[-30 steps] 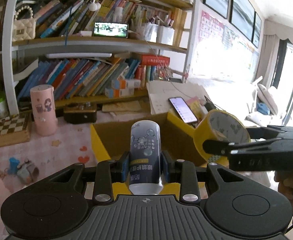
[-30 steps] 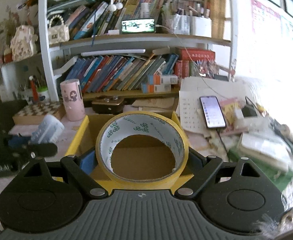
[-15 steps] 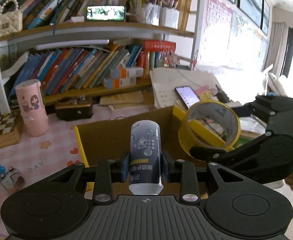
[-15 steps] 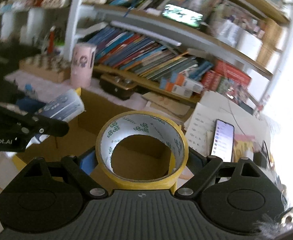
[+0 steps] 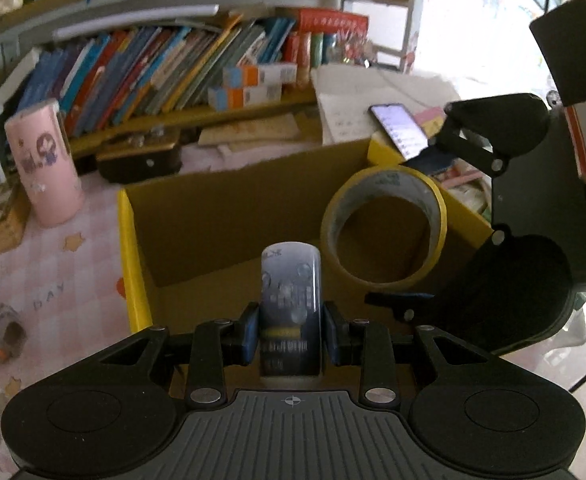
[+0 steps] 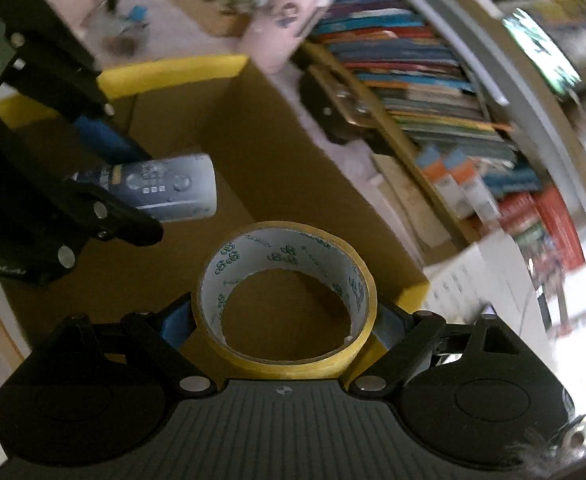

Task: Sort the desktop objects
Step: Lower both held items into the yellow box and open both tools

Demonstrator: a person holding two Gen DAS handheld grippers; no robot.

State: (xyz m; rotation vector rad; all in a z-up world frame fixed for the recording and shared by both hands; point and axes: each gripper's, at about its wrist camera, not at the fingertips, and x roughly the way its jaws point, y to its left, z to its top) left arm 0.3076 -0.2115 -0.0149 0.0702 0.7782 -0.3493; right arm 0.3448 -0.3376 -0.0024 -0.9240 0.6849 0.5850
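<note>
Bookshelf behind box [image 5: 229,216] – left hand-held gripper [image 5: 291,334] clamps bottle [image 5: 290,300] | right [image 6: 285,324] clamps tape [image 6: 287,300]

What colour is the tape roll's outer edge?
Yellow, around a white printed core; the tape roll shows best in the right wrist view.

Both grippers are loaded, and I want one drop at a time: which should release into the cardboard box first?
Probably left. The left gripper holds the small bottle above the cardboard box's open middle; the right gripper's tape roll hangs nearer the yellow-edged right wall.
</note>
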